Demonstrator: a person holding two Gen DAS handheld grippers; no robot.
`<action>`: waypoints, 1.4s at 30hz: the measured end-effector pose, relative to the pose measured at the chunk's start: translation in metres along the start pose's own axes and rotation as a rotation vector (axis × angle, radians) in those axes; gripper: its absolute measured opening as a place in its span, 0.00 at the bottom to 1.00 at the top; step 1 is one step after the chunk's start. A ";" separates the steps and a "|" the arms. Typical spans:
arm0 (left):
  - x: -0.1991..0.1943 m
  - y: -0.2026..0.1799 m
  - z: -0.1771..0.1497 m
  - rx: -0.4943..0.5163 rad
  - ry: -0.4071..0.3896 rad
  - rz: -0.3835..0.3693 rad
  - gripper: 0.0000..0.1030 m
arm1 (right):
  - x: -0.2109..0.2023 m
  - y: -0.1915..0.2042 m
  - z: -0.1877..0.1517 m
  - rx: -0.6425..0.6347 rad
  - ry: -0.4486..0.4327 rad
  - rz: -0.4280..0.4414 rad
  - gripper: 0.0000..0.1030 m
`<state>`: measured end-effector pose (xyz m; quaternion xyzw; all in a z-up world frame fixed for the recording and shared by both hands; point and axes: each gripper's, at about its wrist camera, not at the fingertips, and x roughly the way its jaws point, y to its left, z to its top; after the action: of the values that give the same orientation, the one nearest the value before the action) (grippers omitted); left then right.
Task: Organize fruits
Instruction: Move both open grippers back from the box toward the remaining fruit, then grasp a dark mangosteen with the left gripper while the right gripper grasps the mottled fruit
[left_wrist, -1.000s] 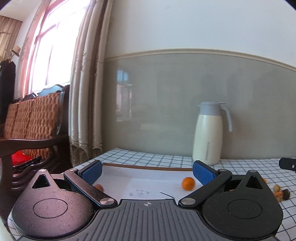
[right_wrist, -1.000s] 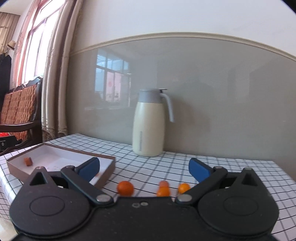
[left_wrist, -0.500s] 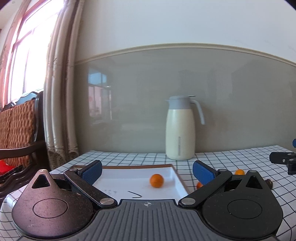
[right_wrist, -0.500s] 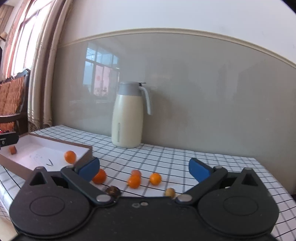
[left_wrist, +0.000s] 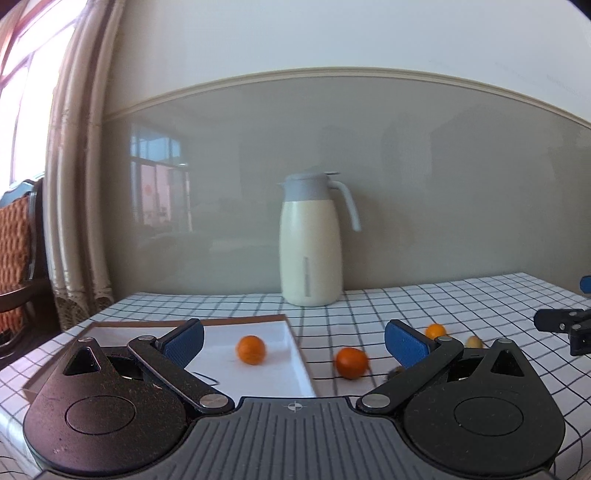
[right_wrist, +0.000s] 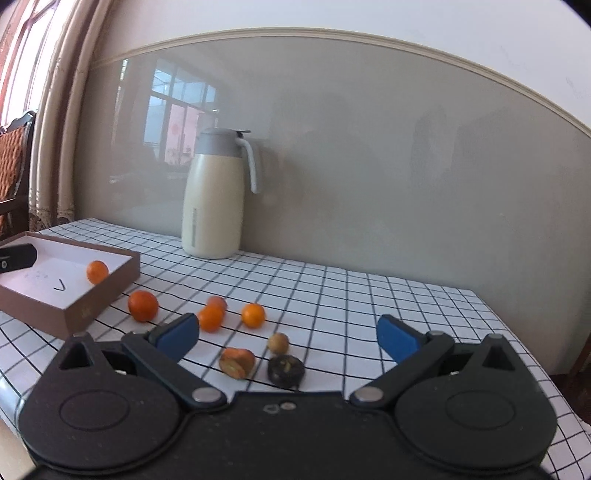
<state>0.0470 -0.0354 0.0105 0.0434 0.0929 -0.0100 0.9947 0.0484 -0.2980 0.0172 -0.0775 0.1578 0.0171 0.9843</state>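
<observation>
A brown box with a white inside (right_wrist: 88, 310) (left_wrist: 291, 332) stands at the table's left and holds one small orange (right_wrist: 97, 271) (left_wrist: 251, 349). Several small oranges lie loose on the checked cloth: one beside the box (right_wrist: 143, 305) (left_wrist: 351, 362), others to its right (right_wrist: 253, 315). A halved fruit (right_wrist: 237, 362), a dark fruit (right_wrist: 286, 370) and a small tan fruit (right_wrist: 278, 343) lie in front of my right gripper (right_wrist: 288, 334), which is open and empty. My left gripper (left_wrist: 293, 341) is open and empty above the box's right rim.
A cream jug with a grey lid and handle (right_wrist: 218, 195) (left_wrist: 312, 240) stands at the back by the wall. A curtain (left_wrist: 77, 184) and a wooden chair (left_wrist: 18, 251) are at the left. The table's right edge (right_wrist: 517, 332) is near.
Both views have swung to the right along the table. The left gripper now sits over the box's right rim; the right gripper now faces the loose fruits. Both stay open.
</observation>
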 end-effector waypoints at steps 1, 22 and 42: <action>0.002 -0.004 -0.001 0.007 0.003 -0.007 1.00 | 0.000 -0.003 -0.001 0.005 0.002 -0.002 0.93; 0.037 -0.063 -0.016 0.038 0.088 -0.097 1.00 | 0.036 -0.019 -0.023 0.049 0.071 0.014 0.83; 0.085 -0.082 -0.031 0.052 0.206 -0.128 0.71 | 0.063 0.006 -0.030 0.017 0.097 0.096 0.59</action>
<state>0.1230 -0.1150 -0.0421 0.0640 0.1968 -0.0715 0.9757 0.0989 -0.2957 -0.0312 -0.0622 0.2088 0.0594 0.9742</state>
